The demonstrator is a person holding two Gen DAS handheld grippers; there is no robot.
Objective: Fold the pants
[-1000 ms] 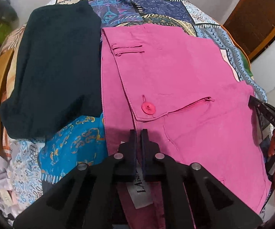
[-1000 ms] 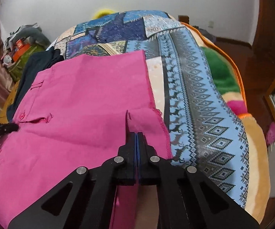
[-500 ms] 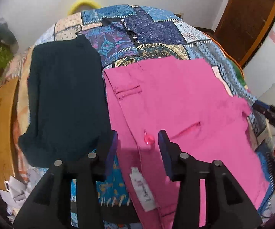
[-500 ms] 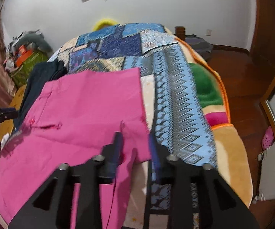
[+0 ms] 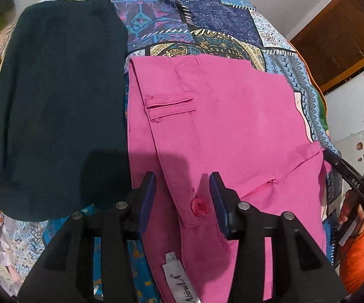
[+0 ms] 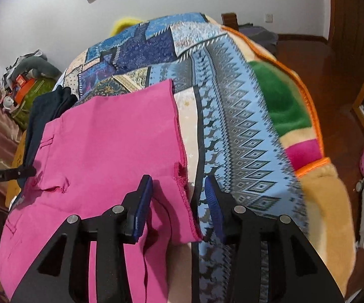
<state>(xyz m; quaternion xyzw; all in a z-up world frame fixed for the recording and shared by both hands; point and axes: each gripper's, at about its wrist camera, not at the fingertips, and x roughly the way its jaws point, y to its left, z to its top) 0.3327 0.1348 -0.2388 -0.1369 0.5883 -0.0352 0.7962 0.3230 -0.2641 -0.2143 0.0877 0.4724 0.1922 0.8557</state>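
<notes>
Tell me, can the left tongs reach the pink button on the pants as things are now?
Probably yes. The left tongs stand open with the button just beyond their tips, on top of the pants. Nothing covers it; the dark garment lies off to the side.

Each view looks forward and steeply down along its own gripper, close over the bed (image 5: 207, 17). The left gripper (image 5: 180, 199) view sits above the waistband end of the pink pants (image 5: 232, 126); the right gripper (image 6: 178, 202) view sits above their hem end. Both views share the pants, and each catches the other gripper at its edge.
</notes>
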